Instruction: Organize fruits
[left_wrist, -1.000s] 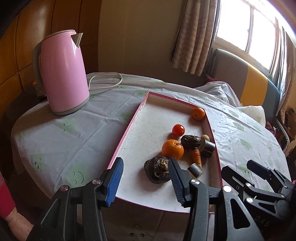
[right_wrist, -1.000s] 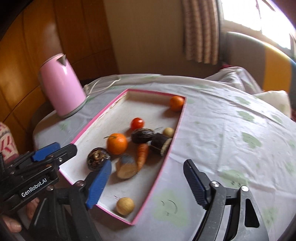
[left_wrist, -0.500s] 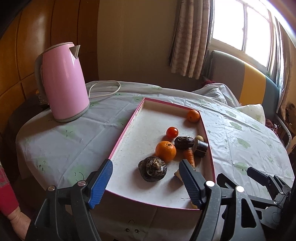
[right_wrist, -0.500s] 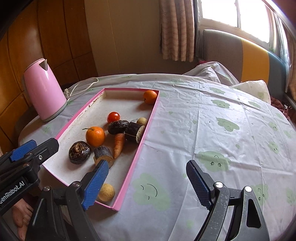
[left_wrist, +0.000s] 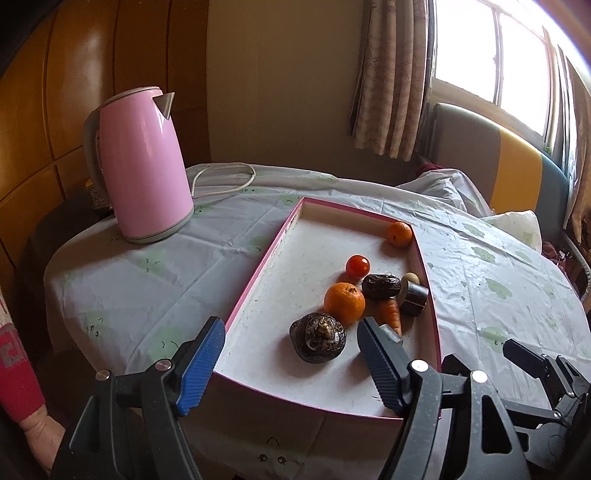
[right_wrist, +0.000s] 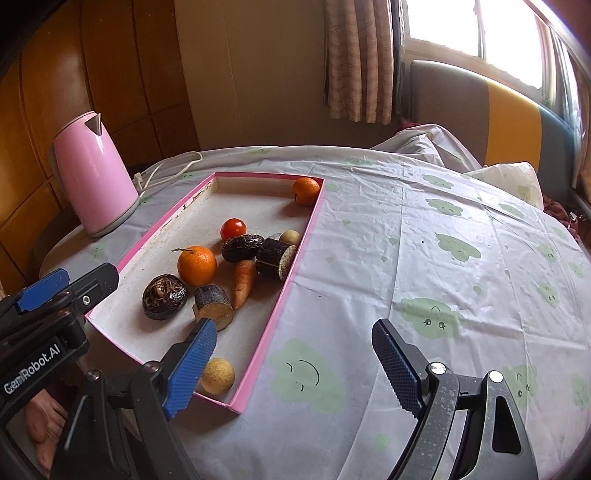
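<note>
Both ribbed-padded grippers, left gripper (left_wrist: 290, 356) and right gripper (right_wrist: 293, 363), gape empty near the pink-rimmed tray (right_wrist: 284, 291).

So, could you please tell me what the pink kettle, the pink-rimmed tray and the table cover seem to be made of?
The pink kettle looks like glossy painted metal or plastic, given its soft highlights, with a bare metallic spout. The pink-rimmed tray seems to be cardboard: thin straight walls and a matte, speckled white floor. The table cover appears to be thin plastic sheeting, creased, faintly shiny and printed with green clouds.
</note>
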